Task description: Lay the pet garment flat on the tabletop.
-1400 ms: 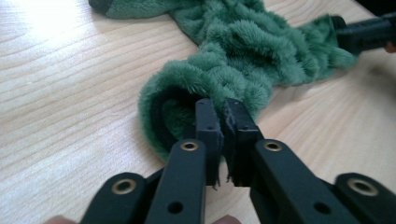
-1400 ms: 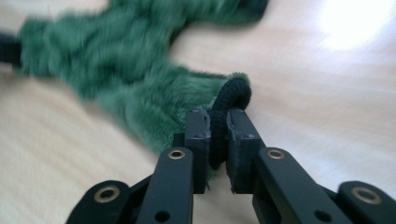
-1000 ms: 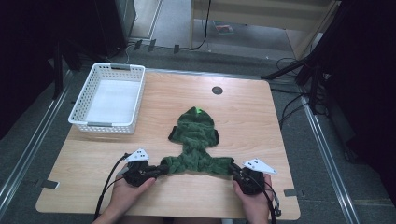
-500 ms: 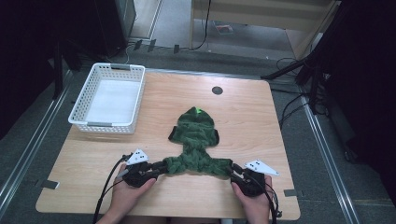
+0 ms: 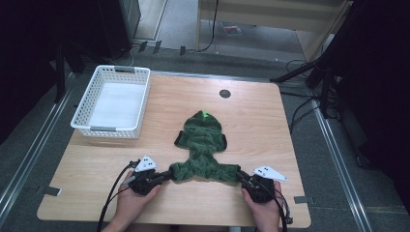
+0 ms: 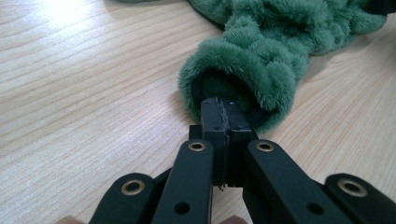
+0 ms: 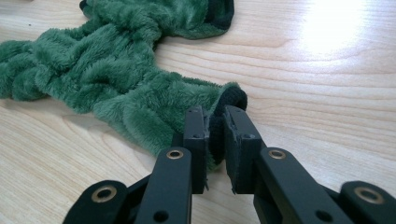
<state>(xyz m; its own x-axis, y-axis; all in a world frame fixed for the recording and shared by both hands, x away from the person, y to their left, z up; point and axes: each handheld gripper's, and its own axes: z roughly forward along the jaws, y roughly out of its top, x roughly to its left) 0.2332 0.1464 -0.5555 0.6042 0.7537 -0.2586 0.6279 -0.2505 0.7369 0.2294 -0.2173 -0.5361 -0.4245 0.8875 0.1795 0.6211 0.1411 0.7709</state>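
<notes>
A fuzzy green garment (image 5: pixel 203 140) lies flat in the middle of the table, its two sleeves spread toward me. My left gripper (image 5: pixel 168 173) is at the end of the left sleeve (image 6: pixel 261 51). Its jaws have just been closing and now stand pressed together, with the tips (image 6: pixel 223 105) poked into the sleeve's dark mouth and no cloth seen between the pads. My right gripper (image 5: pixel 240 175) is at the right sleeve (image 7: pixel 107 70). Its jaws have also just been closing, and its fingertips (image 7: pixel 215 114) pinch the black cuff edge.
A white slotted basket (image 5: pixel 109 129) stands at the table's far left. A small black round hole (image 5: pixel 225 93) sits near the far edge of the wooden table (image 5: pixel 270 125). Cables trail from both grippers toward the near edge.
</notes>
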